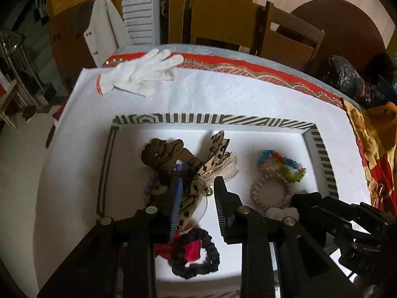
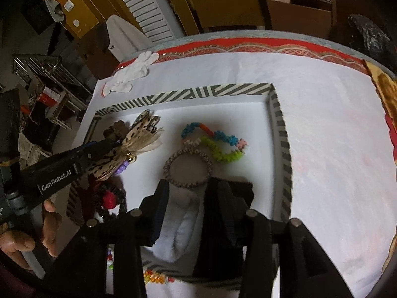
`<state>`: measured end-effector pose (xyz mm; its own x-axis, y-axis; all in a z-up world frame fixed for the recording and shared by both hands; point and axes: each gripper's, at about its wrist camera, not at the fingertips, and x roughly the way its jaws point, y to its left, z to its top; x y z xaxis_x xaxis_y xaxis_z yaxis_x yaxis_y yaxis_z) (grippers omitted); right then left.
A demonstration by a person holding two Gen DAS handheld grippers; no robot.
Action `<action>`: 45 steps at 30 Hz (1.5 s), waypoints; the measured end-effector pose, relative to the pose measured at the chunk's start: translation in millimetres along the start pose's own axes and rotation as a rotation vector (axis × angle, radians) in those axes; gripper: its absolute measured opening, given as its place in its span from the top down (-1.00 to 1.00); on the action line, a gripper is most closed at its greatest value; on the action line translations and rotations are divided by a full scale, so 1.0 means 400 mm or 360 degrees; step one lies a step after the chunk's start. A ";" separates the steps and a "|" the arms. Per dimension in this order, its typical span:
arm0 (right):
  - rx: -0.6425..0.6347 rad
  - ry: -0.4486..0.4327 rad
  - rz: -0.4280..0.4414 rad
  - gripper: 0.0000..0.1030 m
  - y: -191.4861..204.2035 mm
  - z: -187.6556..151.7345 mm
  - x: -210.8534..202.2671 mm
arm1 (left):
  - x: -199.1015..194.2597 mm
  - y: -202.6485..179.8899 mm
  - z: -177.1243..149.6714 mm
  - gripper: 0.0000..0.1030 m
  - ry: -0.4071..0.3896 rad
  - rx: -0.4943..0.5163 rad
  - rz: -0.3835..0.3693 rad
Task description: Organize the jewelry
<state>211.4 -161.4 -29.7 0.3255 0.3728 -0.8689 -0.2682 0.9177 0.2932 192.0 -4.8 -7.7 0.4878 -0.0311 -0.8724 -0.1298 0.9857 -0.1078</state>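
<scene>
Both my grippers over the striped tray, jaws apart.

My left gripper (image 1: 198, 193) stands wide, its pads clear of the leopard-print bow (image 1: 211, 164) lying just ahead between them at mid-frame, with a black scrunchie (image 1: 198, 260) lower down. My right gripper (image 2: 191, 213) stands partly apart around a white fuzzy piece (image 2: 178, 233); I cannot tell if the pads press it. Beyond its tips lie a beaded ring (image 2: 188, 168) and a colourful bracelet (image 2: 215, 144), all inside the tray (image 2: 280, 134). A white glove (image 1: 141, 74) lies on the white cloth (image 1: 248, 94), upper left.
</scene>
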 end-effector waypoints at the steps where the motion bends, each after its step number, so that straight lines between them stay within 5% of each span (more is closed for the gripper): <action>1: -0.0002 -0.0016 -0.0001 0.12 0.005 -0.007 -0.012 | -0.017 -0.004 -0.003 0.55 -0.0019 0.0010 0.0004; 4: -0.0026 -0.0061 -0.0026 -0.02 0.021 -0.025 -0.047 | -0.054 -0.012 -0.012 0.55 -0.0053 0.0033 0.0015; 20: -0.0078 -0.0262 -0.0095 -0.12 0.087 -0.141 -0.222 | -0.246 -0.017 -0.137 0.55 -0.0225 0.0063 0.0065; 45: -0.0154 -0.0381 -0.0138 -0.25 0.170 -0.324 -0.355 | -0.392 -0.032 -0.310 0.55 -0.0326 0.0114 0.0066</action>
<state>29.3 -169.8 62.1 0.5531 0.3260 -0.7667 -0.3116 0.9344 0.1725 10.0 -33.2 71.5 0.6493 0.0365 -0.7596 -0.0952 0.9949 -0.0335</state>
